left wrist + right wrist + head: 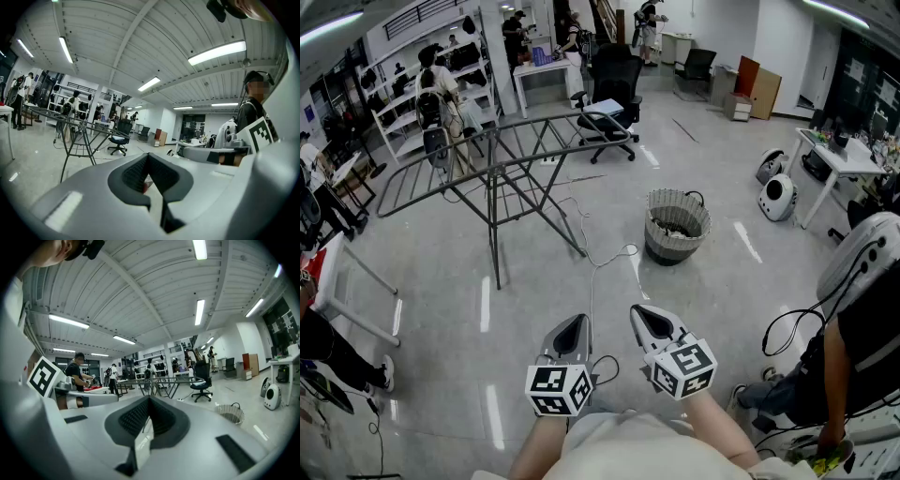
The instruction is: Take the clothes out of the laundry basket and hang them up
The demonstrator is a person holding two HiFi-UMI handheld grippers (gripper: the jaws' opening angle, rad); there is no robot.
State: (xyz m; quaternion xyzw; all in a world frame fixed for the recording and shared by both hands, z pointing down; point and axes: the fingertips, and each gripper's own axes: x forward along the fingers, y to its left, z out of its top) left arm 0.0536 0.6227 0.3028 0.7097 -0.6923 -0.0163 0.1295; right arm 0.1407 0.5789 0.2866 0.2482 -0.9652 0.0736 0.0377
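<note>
Though closed — two grippers [578, 320] [637, 311], one basket [661, 246].

**Both tongs held low, closed and empty**

In the head view, the left tongs [573, 328] and the right tongs [645, 317] are held low in front of the person's body. They sit side by side, near each other but not touching, and point forward, with the tips angled slightly toward one another. The left marker cube [558, 389] and right marker cube [684, 367] sit at the rear of each, nearest the body. The bare left forearm [532, 459] and right forearm [729, 448] enter from the bottom edge. In each gripper view the jaws are pressed together with nothing between them.
</note>
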